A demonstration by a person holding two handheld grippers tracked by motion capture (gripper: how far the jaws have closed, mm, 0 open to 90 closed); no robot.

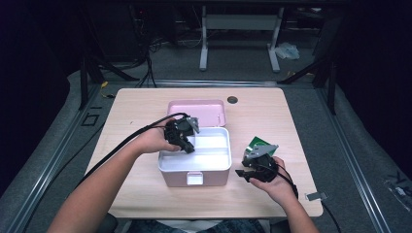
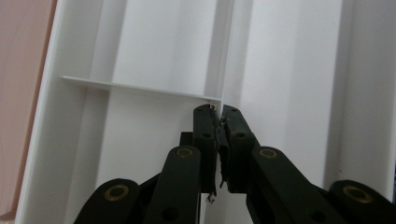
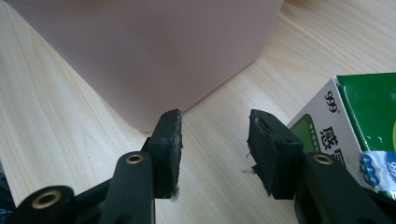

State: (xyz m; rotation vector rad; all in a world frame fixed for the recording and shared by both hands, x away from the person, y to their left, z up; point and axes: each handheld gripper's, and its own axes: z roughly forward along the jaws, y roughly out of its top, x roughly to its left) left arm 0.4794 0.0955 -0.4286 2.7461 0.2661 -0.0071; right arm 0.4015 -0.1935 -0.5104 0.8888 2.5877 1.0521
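Dim surroundings — table lit, close views soft.

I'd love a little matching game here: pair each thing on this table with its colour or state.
Things:
1. left tongs
2. right tongs
3. box lid
4. carton

States:
a. green and white
b. pink
c. open, above the table
d. shut, inside the white box

Pairs: 1-d, 2-c, 3-b, 4-a

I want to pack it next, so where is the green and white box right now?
In the high view the green and white box lies on the table, right of the pink case, just beyond the right gripper.
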